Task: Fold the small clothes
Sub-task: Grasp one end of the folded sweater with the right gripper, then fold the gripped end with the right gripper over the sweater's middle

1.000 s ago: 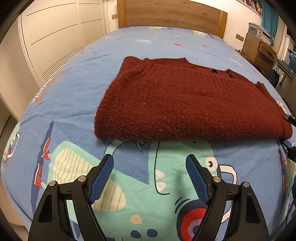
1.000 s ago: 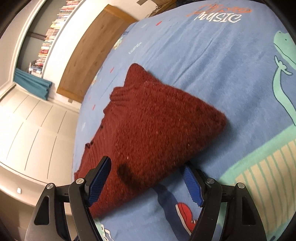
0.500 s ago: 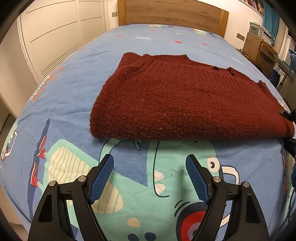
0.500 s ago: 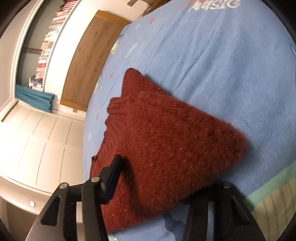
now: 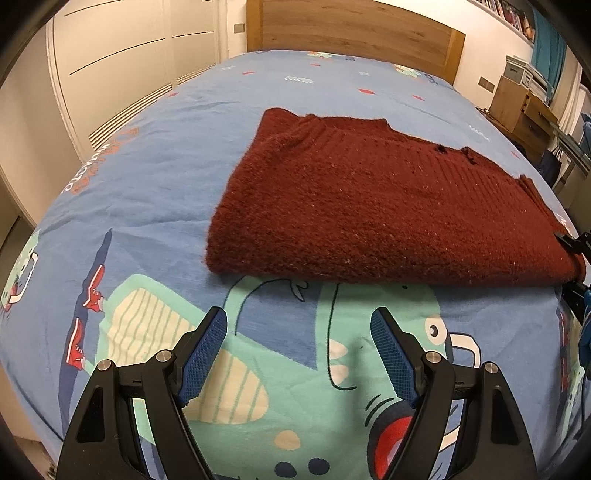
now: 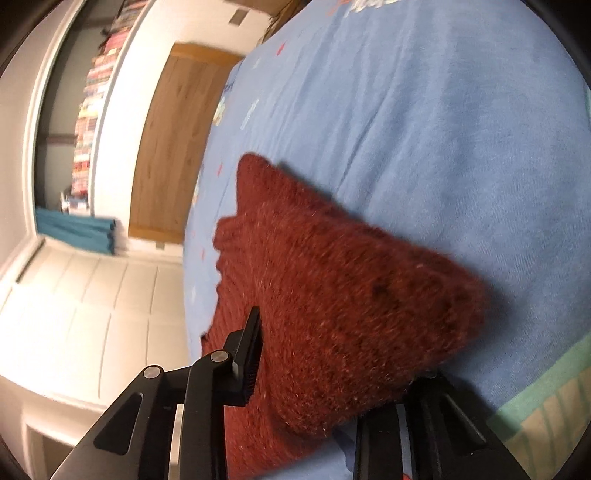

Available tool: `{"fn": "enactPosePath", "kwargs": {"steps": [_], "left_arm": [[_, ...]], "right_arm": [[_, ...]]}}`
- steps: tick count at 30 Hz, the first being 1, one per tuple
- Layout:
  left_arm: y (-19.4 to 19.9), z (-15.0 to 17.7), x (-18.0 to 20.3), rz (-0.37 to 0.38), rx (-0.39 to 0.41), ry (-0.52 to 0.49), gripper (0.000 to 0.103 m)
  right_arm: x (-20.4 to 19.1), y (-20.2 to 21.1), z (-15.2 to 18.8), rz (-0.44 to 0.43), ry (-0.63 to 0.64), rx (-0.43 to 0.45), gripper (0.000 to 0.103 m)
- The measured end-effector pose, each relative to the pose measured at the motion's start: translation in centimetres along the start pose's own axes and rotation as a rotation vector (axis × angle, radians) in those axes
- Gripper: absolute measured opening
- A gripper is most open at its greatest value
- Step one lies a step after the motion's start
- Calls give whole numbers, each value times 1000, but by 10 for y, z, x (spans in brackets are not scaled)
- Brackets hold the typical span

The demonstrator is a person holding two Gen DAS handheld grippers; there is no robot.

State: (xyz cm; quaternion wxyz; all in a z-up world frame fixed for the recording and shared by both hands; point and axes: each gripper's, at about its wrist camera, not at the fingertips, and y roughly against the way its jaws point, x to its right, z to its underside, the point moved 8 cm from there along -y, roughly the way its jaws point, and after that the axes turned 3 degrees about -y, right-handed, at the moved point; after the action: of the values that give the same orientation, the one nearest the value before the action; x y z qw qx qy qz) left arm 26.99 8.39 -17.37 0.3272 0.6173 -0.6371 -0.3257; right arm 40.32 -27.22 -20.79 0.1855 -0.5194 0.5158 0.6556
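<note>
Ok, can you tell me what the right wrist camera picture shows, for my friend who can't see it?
The right gripper has just been closing on the near edge of a fuzzy dark red sweater, with the knit bunched between its black fingers. The folded sweater lies on a blue bedspread, and a wooden headboard and bookshelves appear tilted behind.

A home bedroom: a bed [image 5: 177,155] with a cartoon-printed blue sheet, a wooden headboard [image 5: 354,26], white wardrobe doors [image 5: 122,55], and what looks like a high bookshelf [image 6: 88,110].
</note>
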Motion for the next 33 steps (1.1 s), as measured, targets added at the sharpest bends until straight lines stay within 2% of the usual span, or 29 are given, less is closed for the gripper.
{"fn": "enactPosePath", "kwargs": {"steps": [6,8,11,15,21,24,33], "left_arm": [[6,-2,-2,6,12,10,76],[8,-2,-2,11,16,16,76],[9,-2,-2,18,20,17,76],[11,-3,-3,25,27,22,76],[14,-5,-5,39,34,35,76],[16,-5,-6,48,37,41,76],[24,-7,-16,51,49,61,76]], "right_arm": [[14,11,-9,-15,-98,56,33],[12,11,-10,-2,-87,57,32],[7,13,-10,2,-62,55,23],[-6,16,-10,5,-11,48,20],[-40,13,-8,19,86,29,19],[-58,8,-4,-11,86,1,19],[-136,-36,41,-60,123,-143,19]]}}
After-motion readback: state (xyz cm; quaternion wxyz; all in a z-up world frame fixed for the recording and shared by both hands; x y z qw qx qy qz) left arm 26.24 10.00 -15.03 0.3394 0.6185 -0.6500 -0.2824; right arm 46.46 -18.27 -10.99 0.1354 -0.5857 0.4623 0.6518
